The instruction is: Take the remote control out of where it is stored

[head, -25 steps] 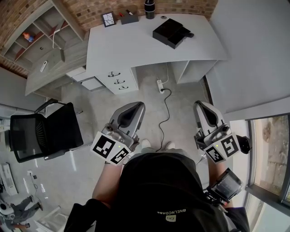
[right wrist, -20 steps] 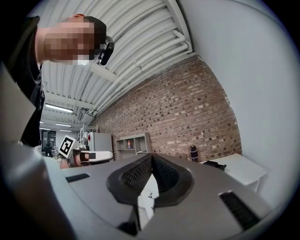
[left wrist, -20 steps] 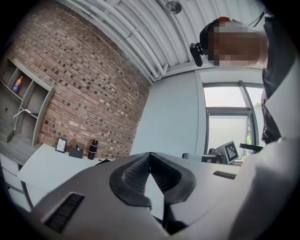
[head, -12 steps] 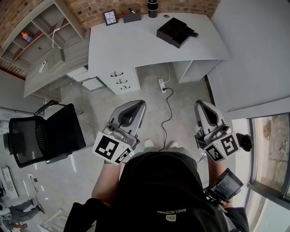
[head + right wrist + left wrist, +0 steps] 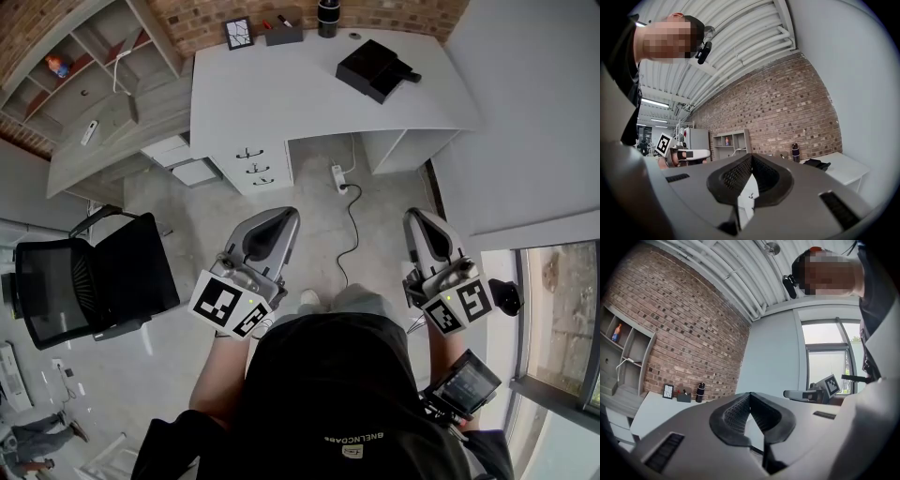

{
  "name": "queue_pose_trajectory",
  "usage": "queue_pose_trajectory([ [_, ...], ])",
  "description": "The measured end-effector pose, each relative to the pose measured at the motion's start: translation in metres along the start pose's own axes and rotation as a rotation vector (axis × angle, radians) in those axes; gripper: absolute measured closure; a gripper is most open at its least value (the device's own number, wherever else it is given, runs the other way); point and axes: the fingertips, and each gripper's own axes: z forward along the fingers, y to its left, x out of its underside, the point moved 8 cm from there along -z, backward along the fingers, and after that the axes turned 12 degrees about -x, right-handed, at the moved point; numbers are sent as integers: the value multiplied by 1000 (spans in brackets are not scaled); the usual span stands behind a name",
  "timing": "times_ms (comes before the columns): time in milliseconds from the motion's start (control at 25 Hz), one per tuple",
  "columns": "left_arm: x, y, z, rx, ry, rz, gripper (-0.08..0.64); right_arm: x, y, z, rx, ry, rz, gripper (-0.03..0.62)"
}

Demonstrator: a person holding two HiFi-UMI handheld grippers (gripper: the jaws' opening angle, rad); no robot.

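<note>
Both grippers are held level over the concrete floor, short of the white desk (image 5: 309, 94) with its three-drawer unit (image 5: 253, 167). My left gripper (image 5: 279, 216) is shut and empty; in the left gripper view its pads (image 5: 740, 411) meet at the tip of the left gripper (image 5: 750, 394). My right gripper (image 5: 413, 217) is also shut with nothing in it, and the right gripper (image 5: 751, 157) points toward the brick wall. A slim white device (image 5: 89, 132), possibly the remote, lies on the grey sideboard (image 5: 112, 150) at the far left. Neither gripper is near it.
A black box (image 5: 375, 68), a dark flask (image 5: 326, 14) and a small picture frame (image 5: 238, 33) stand on the desk. A black office chair (image 5: 94, 281) is at the left. A power strip (image 5: 336, 176) with its cable lies under the desk. A window (image 5: 562, 319) runs along the right.
The desk and shelves have slid slightly lower and to the right in the head view as the person steps toward them. Both grippers stay shut and move forward with the person.
</note>
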Motion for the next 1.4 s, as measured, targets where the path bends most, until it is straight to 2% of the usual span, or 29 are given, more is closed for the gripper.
queue_pose_trajectory([
  [640, 1, 31, -11, -58, -29, -33, 554, -1, -9, 34, -29, -15, -12, 586],
  [1000, 0, 47, 23, -92, -27, -15, 553, -3, -49, 67, -69, -1, -69, 586],
  [1400, 8, 60, 83, -80, 2, -34, 552, 3, -114, 93, -59, -10, 20, 587],
])
